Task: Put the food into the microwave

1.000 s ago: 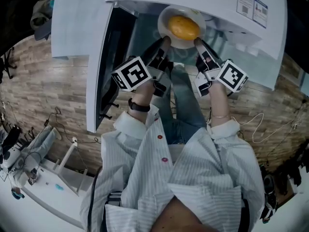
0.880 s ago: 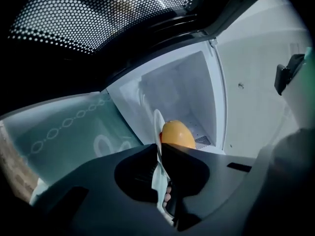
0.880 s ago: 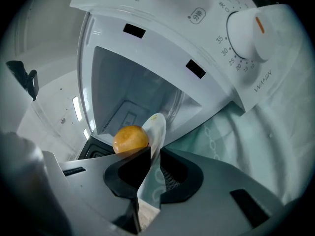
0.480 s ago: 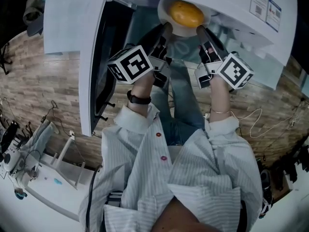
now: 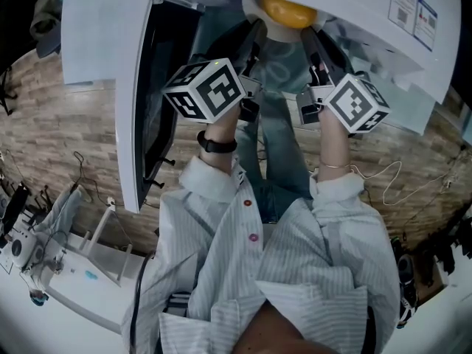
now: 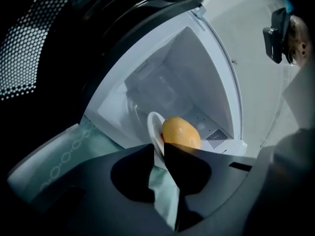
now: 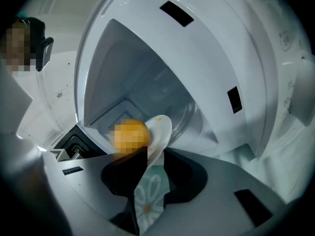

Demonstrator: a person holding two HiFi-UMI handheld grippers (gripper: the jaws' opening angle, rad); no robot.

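A white plate (image 6: 154, 128) carries a round yellow-orange food (image 6: 181, 133) at the mouth of the white microwave (image 6: 177, 77). In the head view the food (image 5: 289, 11) is half hidden under the microwave's top. My left gripper (image 6: 156, 149) straddles the plate's left rim. My right gripper (image 7: 155, 154) straddles the opposite rim of the plate (image 7: 160, 129). Both pairs of jaws have just been opening. The rim sits in each gap, and daylight shows beside it. I cannot tell whether the plate rests on the oven floor. Both grippers, left (image 5: 256, 35) and right (image 5: 308, 39), reach forward side by side.
The microwave's dark door (image 5: 151, 102) stands swung open at my left, close to the left gripper's marker cube (image 5: 205, 88). A pale patterned cloth (image 7: 147, 195) lies under the jaws. The oven's white walls (image 7: 147, 68) close in around the plate. A cable (image 5: 383, 186) trails over the wooden floor at right.
Both grippers and the plate have moved forward, further under the microwave's top, so less of the plate shows in the head view. Both marker cubes have rolled.
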